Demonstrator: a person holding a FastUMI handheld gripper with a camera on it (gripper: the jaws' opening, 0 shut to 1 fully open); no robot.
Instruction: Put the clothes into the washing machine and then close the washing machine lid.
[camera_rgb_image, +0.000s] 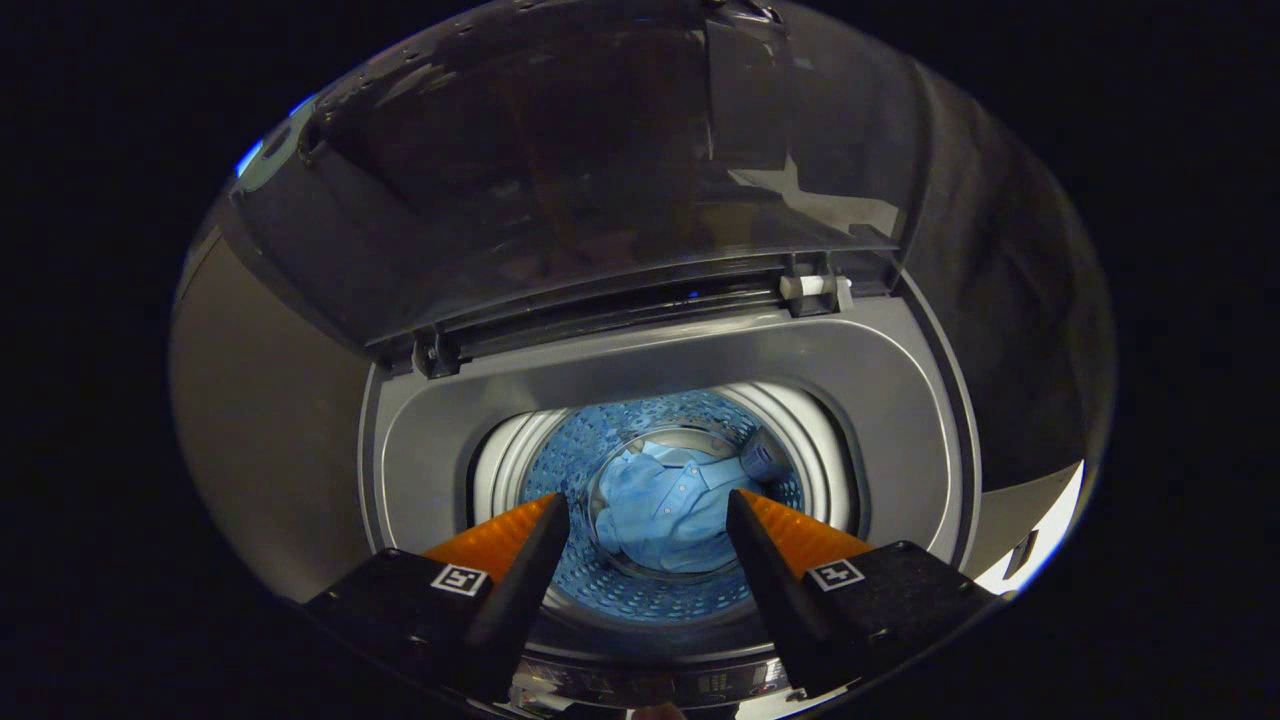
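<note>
Gripper (648, 510) poised above the washing machine (900, 400), fingers spread wide and empty, pointing down into the drum (570, 450). Light blue shirt (665, 500) already lying crumpled at the drum's bottom, seen between the fingertips and well below them — clothes step looks done. Lid (600, 170) standing open at the far side, hinged along the rear rim (glossy, dark, seemingly glass-paned). Likely stiff and fairly heavy, slick on its face — best caught at the free upper edge, pulled toward the near side and lowered gently, not dropped. Shirt itself soft, light, limp.
</note>
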